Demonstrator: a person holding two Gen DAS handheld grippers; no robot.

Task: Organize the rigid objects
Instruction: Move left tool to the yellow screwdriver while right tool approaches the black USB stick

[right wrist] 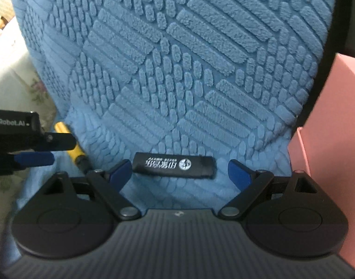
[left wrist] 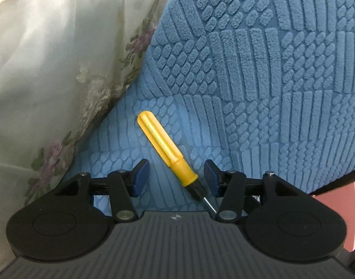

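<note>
A yellow-handled screwdriver [left wrist: 164, 147] lies on the blue textured seat cover [left wrist: 117, 144], its metal tip pointing toward the camera. My left gripper [left wrist: 176, 176] is open low over the seat. The lower handle lies between its blue pads [left wrist: 140, 176], which do not touch it. A black oblong piece with white print [right wrist: 174, 165] lies crosswise on the seat [right wrist: 177, 193]. My right gripper [right wrist: 179, 173] stands open around it, pads clear of both ends. The left gripper [right wrist: 61, 150] and the screwdriver [right wrist: 68, 137] also show at the left of the right wrist view.
The blue padded backrest [right wrist: 177, 58] rises just behind both objects. A cream floral cloth [left wrist: 49, 69] hangs to the left of the seat. A pink box [right wrist: 328, 139] stands close on the right.
</note>
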